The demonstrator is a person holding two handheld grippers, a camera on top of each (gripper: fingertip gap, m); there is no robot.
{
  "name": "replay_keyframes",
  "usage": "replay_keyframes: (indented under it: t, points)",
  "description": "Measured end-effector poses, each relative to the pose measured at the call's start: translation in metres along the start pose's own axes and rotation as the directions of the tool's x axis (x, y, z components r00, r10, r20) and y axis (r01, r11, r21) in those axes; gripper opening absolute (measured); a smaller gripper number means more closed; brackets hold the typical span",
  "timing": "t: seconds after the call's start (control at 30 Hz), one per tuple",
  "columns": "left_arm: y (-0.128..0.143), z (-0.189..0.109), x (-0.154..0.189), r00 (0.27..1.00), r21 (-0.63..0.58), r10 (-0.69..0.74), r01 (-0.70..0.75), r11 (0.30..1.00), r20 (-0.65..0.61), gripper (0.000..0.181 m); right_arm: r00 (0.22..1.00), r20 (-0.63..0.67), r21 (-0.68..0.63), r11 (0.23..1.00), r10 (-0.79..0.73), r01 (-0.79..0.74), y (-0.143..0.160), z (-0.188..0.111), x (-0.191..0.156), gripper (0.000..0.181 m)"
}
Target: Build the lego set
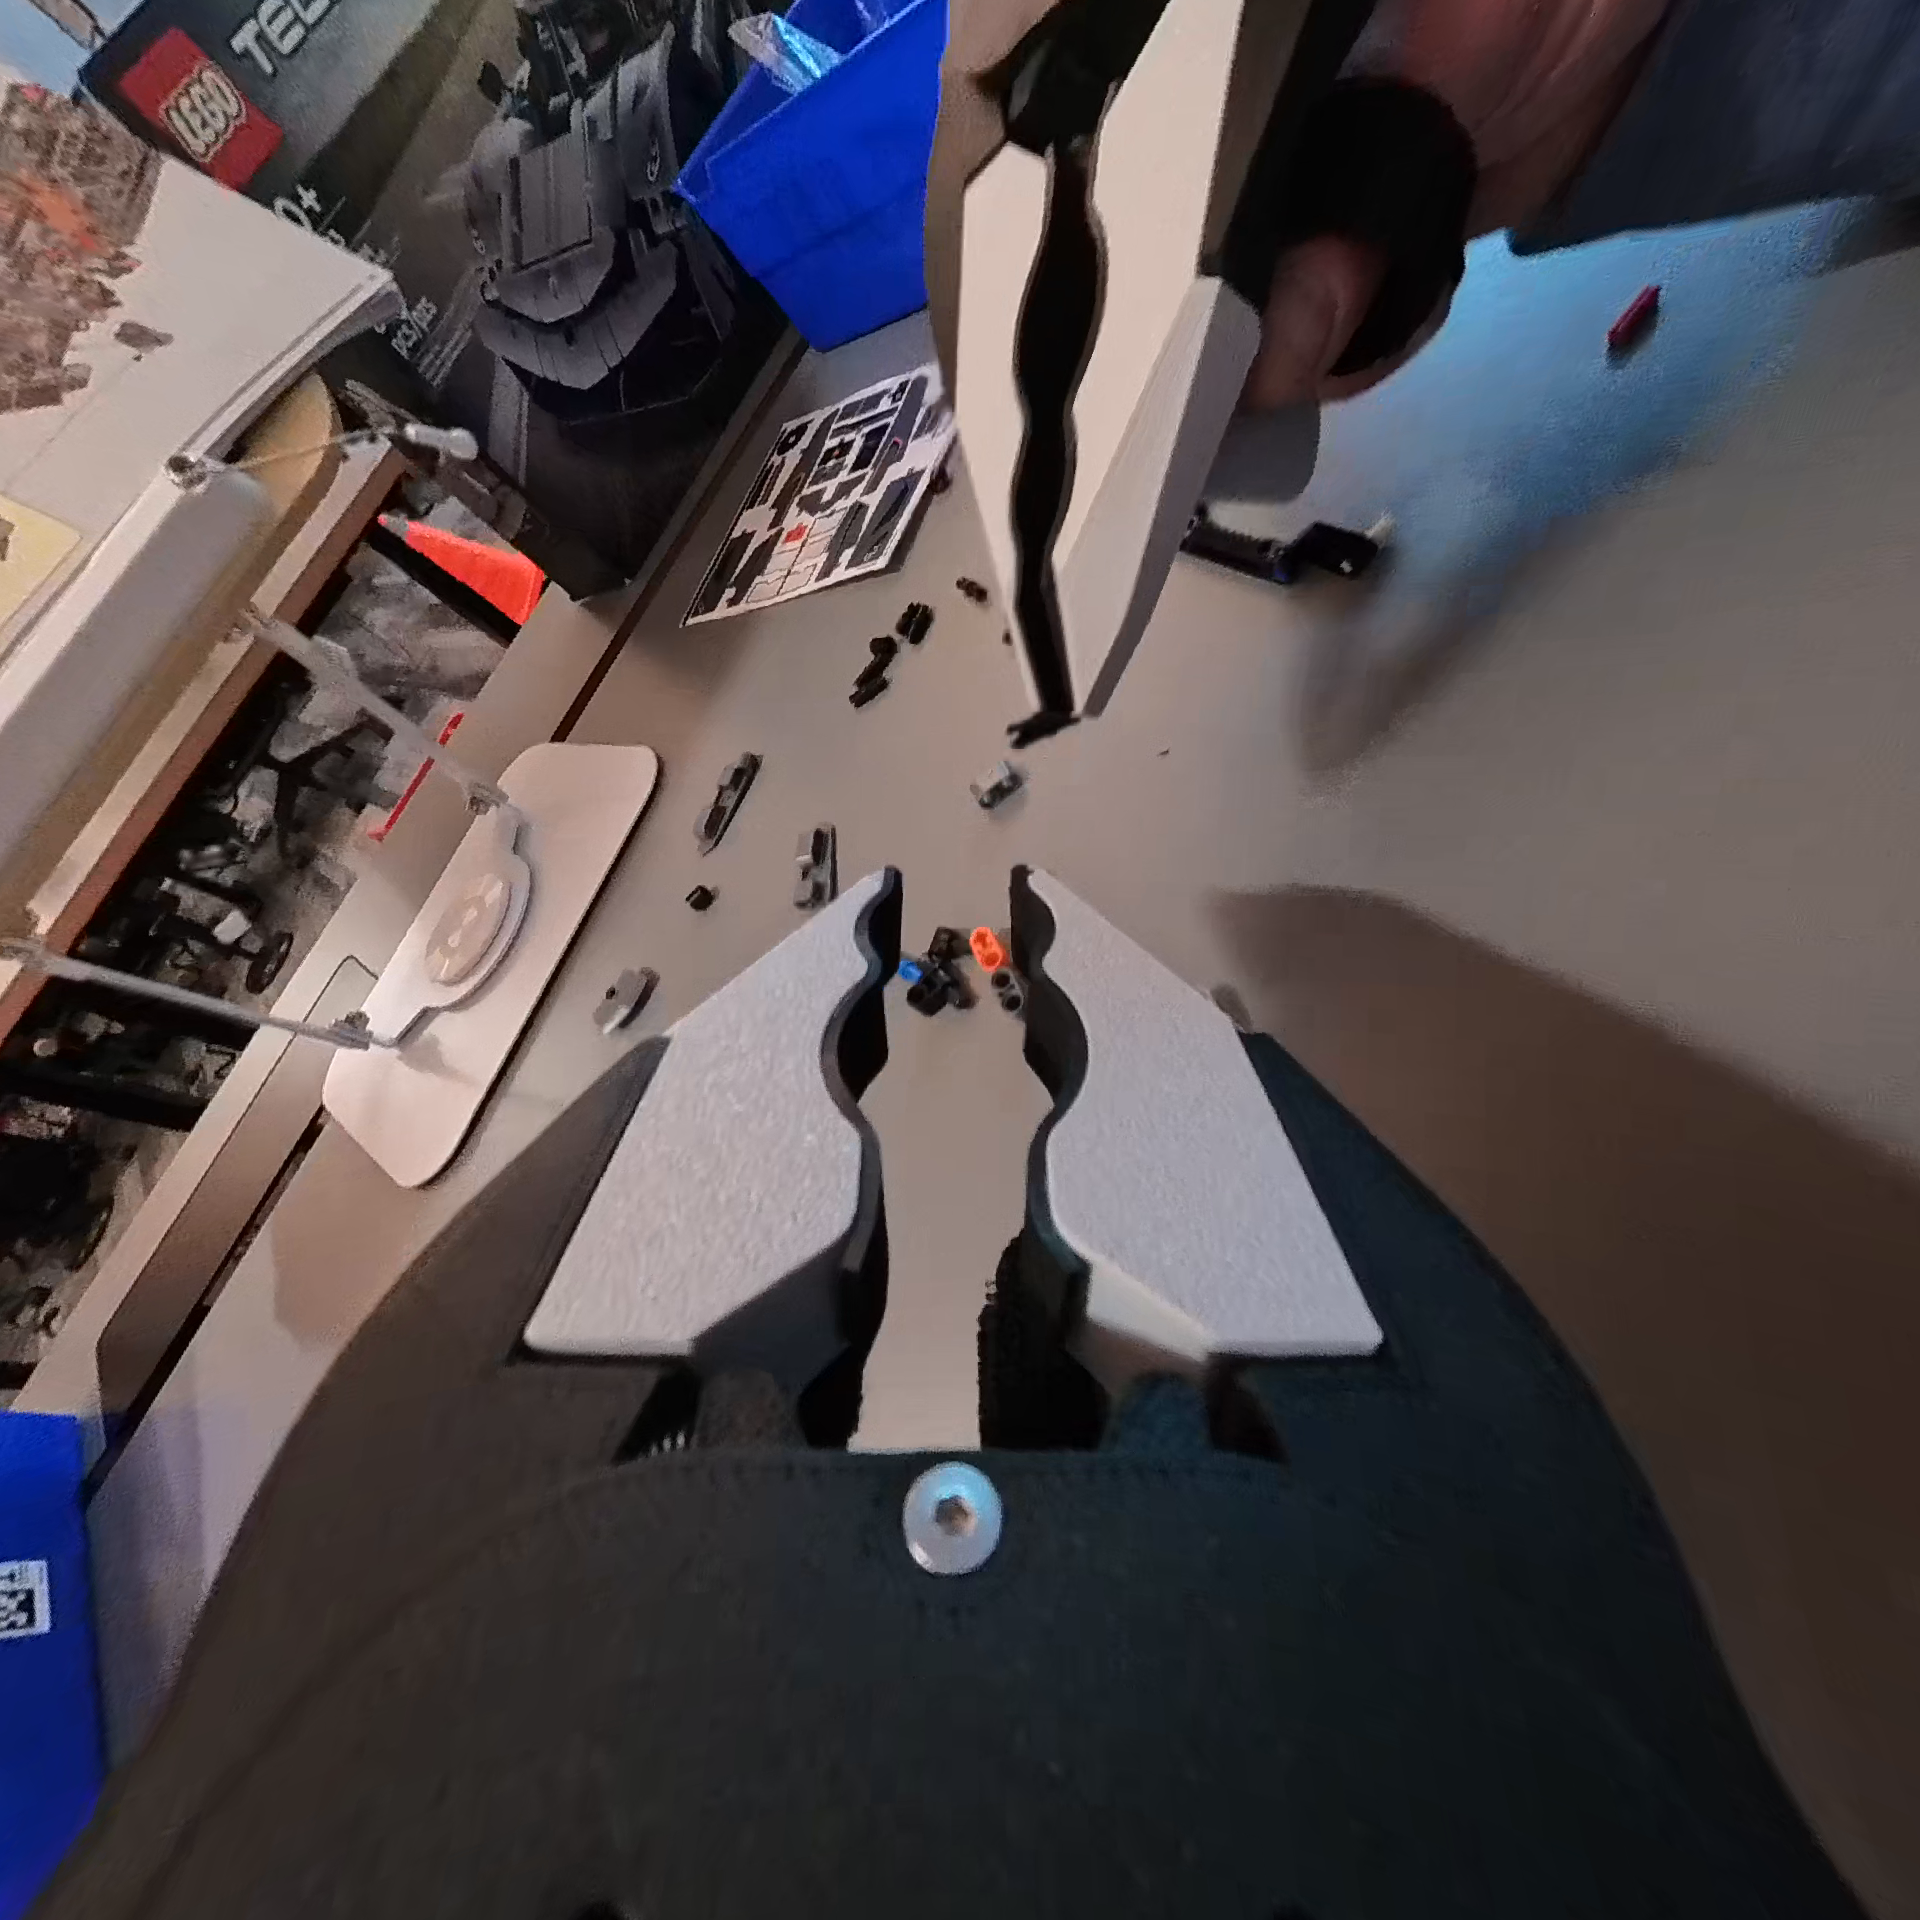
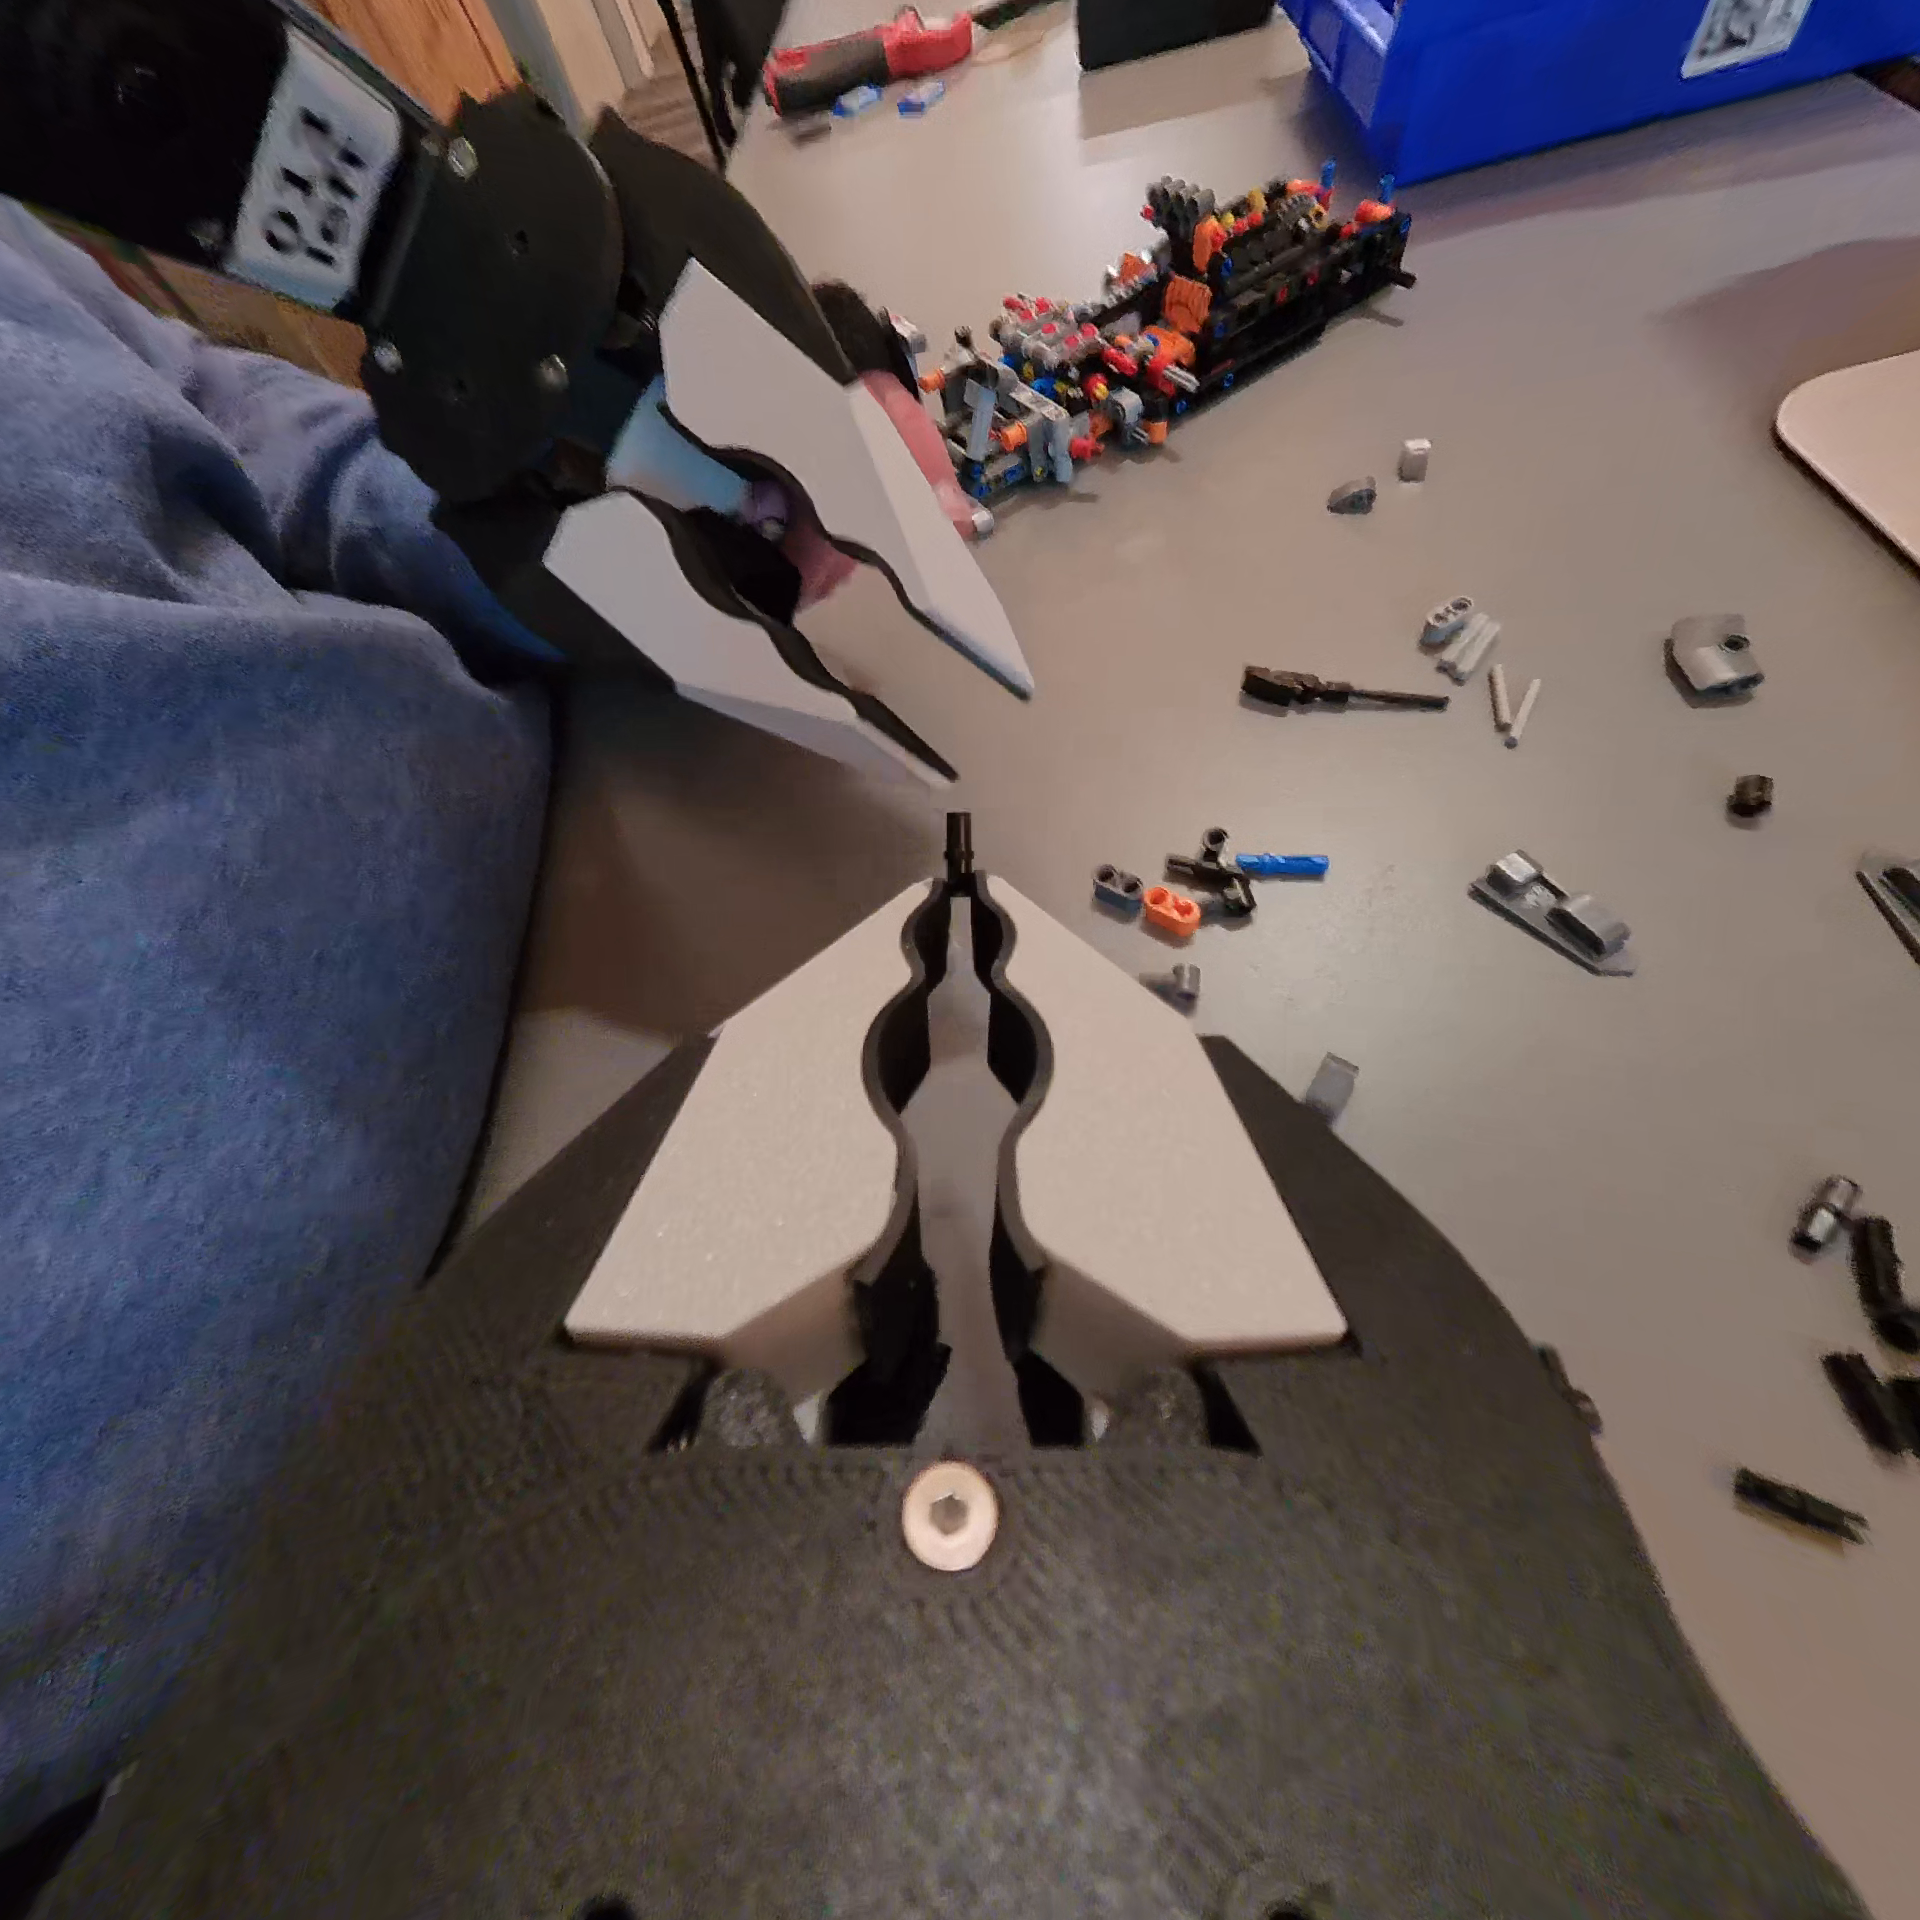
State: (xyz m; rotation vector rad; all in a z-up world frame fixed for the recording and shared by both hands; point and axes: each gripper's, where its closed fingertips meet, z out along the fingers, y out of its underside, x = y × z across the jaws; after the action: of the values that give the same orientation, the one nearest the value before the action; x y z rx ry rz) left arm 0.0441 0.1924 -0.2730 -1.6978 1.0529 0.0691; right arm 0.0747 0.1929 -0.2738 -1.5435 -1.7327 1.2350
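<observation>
One thin black pin point(image 2: 957, 847) sticks out past the tips of my right gripper point(image 2: 958, 883), clamped on it above the grey table point(image 2: 1351, 1091), while my left gripper point(image 1: 954, 904) hangs parted over one orange connector point(image 1: 983, 940).

Left gripper point(image 1: 956, 914): fingers parted with a clear gap, nothing between them, angled down toward the tabletop. Right gripper point(image 2: 958, 883): fingertips pinched together on a small black pin point(image 2: 957, 844) (it sticks out past the tips). The two grippers' tips sit near each other, not touching.
</observation>
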Motion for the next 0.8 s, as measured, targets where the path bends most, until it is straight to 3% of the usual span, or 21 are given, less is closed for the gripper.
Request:
replay_keyframes:
  t: [0.2, 0.33, 0.8]
  points:
    - [0.018, -0.009, -0.003, 1.000, -0.049, -0.026, 0.026, 0.998, 0.012, 0.019, 0.993, -0.102, -0.229, 0.973, -0.065, 0.040, 0.041, -0.005, 0.014, 0.001]
    - [0.022, -0.009, -0.002, 0.999, -0.061, -0.032, 0.033, 0.998, 0.009, 0.019, 0.979, -0.158, -0.404, 0.913, -0.129, 0.055, 0.073, -0.007, 0.024, 0.001]
    - [0.028, -0.009, 0.001, 0.999, -0.081, -0.040, 0.040, 0.996, -0.005, 0.019, 0.988, -0.104, -0.406, 0.912, -0.112, 0.061, 0.079, 0.000, 0.016, 0.001]
